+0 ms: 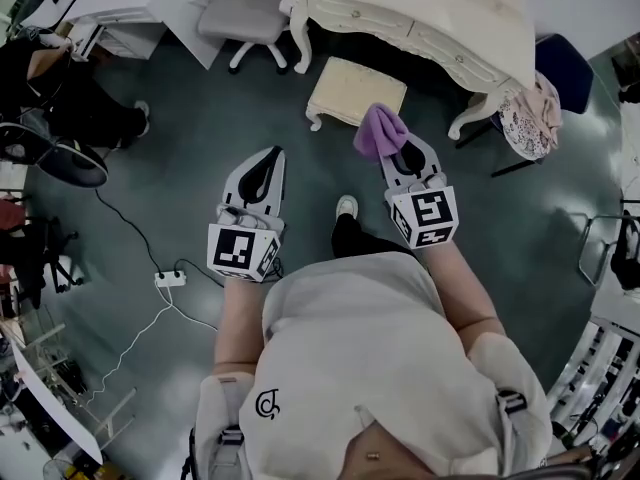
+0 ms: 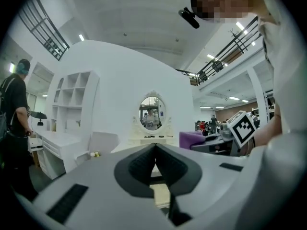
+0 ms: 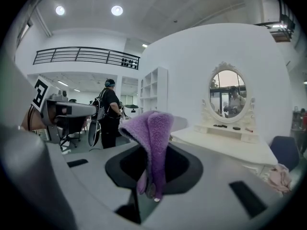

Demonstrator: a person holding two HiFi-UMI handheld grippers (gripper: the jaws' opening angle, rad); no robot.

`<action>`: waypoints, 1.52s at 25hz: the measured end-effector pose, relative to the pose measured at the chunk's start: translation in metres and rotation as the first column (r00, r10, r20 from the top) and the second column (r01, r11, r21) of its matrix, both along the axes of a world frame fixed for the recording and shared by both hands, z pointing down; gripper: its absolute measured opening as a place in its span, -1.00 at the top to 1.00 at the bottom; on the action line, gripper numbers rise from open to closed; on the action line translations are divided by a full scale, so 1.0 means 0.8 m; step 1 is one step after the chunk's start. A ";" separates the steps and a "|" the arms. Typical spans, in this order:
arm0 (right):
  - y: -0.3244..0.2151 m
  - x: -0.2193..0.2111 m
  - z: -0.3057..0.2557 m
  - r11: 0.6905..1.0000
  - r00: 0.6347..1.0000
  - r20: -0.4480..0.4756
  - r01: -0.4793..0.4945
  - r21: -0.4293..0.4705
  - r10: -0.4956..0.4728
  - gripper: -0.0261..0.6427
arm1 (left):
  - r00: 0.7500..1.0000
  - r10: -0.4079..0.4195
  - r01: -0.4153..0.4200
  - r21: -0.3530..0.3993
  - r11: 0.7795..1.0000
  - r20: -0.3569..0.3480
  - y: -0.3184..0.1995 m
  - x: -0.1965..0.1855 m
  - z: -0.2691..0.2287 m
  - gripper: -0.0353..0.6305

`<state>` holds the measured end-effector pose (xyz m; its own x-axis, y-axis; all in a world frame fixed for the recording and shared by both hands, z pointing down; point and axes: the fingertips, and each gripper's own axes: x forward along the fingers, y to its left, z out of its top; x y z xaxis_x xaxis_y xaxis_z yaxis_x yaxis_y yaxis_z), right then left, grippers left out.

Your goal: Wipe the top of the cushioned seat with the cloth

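Note:
The cushioned seat (image 1: pixel 355 90) is a cream stool with white carved legs, standing on the dark floor in front of the dressing table. My right gripper (image 1: pixel 397 146) is shut on a purple cloth (image 1: pixel 378 131), held in the air just right of the stool's near corner. In the right gripper view the cloth (image 3: pixel 151 131) sticks up folded from the closed jaws of the right gripper (image 3: pixel 149 183). My left gripper (image 1: pixel 274 156) hovers left of the stool, nearer to me, shut with nothing in it; its jaws meet at the left gripper (image 2: pixel 154 151).
A white dressing table (image 1: pixel 420 18) with an oval mirror (image 3: pixel 229 92) stands behind the stool. A grey chair (image 1: pixel 245 18) is at the back left, a clothes-covered round stool (image 1: pixel 530 118) at the right. A power strip (image 1: pixel 170 279) and cable lie on the floor; a person in black (image 3: pixel 109 111) stands at the left.

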<state>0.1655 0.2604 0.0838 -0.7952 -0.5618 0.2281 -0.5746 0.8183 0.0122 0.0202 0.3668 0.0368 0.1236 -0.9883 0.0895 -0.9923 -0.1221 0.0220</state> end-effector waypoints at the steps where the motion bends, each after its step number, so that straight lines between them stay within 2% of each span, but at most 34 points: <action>1: -0.021 -0.006 -0.002 1.000 1.000 0.006 -0.002 -0.002 0.002 0.69 | 1.000 0.012 -0.012 0.003 1.000 0.007 -0.024 -0.004 -0.002 0.86; 5: -0.104 -0.028 -0.015 1.000 1.000 0.025 -0.008 0.022 0.007 0.69 | 0.998 0.036 -0.037 0.020 0.999 0.052 -0.114 -0.025 -0.013 0.86; 8: -0.156 -0.041 -0.017 0.999 1.000 0.023 -0.018 0.029 0.017 0.69 | 0.997 0.047 -0.048 0.030 0.998 0.060 -0.172 -0.039 -0.015 0.86; 13: -0.212 -0.051 0.005 0.998 0.998 -0.012 -0.068 0.009 0.068 0.69 | 0.988 0.136 -0.136 0.005 0.991 0.075 -0.246 -0.039 0.004 0.86; 17: -0.242 -0.066 0.028 0.998 0.997 -0.039 -0.068 -0.012 0.067 0.69 | 0.975 0.214 -0.214 -0.019 0.977 0.061 -0.297 -0.043 0.024 0.86; 20: -0.265 -0.078 0.051 0.994 0.993 -0.070 -0.101 -0.048 0.098 0.69 | 0.961 0.277 -0.276 -0.023 0.961 0.021 -0.336 -0.054 0.034 0.86; 24: -0.297 -0.102 0.089 0.976 0.980 -0.102 -0.181 -0.121 0.169 0.69 | 0.927 0.374 -0.375 -0.078 0.924 -0.023 -0.379 -0.086 0.074 0.86; 29: -0.335 -0.149 0.156 0.958 0.970 -0.142 -0.222 -0.183 0.198 0.69 | 0.896 0.441 -0.444 -0.073 0.893 -0.056 -0.428 -0.126 0.125 0.86; 33: -0.359 -0.187 0.221 0.944 0.964 -0.167 -0.239 -0.227 0.204 0.69 | 0.867 0.490 -0.498 -0.098 0.862 -0.091 -0.457 -0.150 0.180 0.86; 38: -0.387 -0.222 0.326 0.928 0.959 -0.216 -0.241 -0.285 0.183 0.69 | 0.859 0.489 -0.505 -0.095 0.858 -0.154 -0.495 -0.170 0.252 0.86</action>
